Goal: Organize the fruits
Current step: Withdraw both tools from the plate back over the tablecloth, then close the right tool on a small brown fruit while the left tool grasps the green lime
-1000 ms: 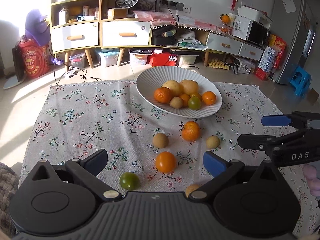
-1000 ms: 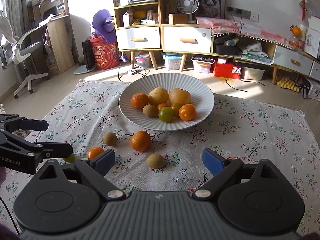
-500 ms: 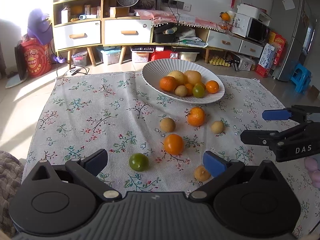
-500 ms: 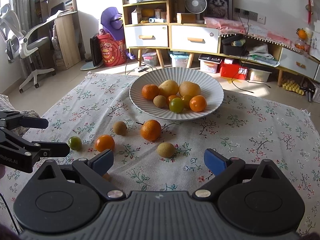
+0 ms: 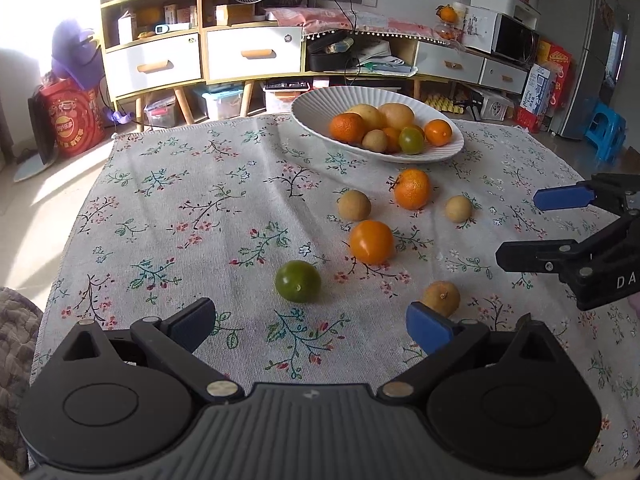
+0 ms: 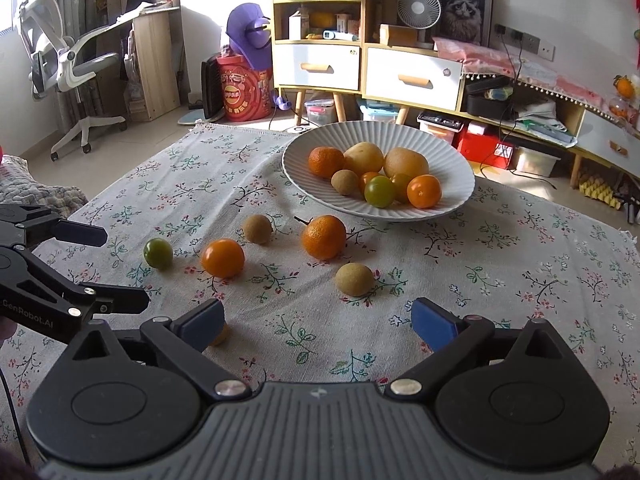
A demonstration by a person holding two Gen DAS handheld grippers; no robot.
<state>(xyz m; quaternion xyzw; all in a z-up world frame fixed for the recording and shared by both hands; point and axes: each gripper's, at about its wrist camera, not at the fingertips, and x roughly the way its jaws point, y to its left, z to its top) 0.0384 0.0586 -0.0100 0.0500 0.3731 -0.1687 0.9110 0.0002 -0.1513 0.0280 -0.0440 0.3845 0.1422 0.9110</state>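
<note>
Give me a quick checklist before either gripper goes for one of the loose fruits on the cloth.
1. Left gripper open and empty: ok.
2. Right gripper open and empty, jaws have just been opening: ok.
3. Green fruit ahead of the left gripper, apart from its neighbours: ok.
4. Brown fruit ahead of the right gripper, nothing touching it: ok.
5. Room left in the white bowl: ok, bare rim on the right side.
6. Small brown fruit clear of the left gripper's right pad: cannot tell, pad overlaps it.
</note>
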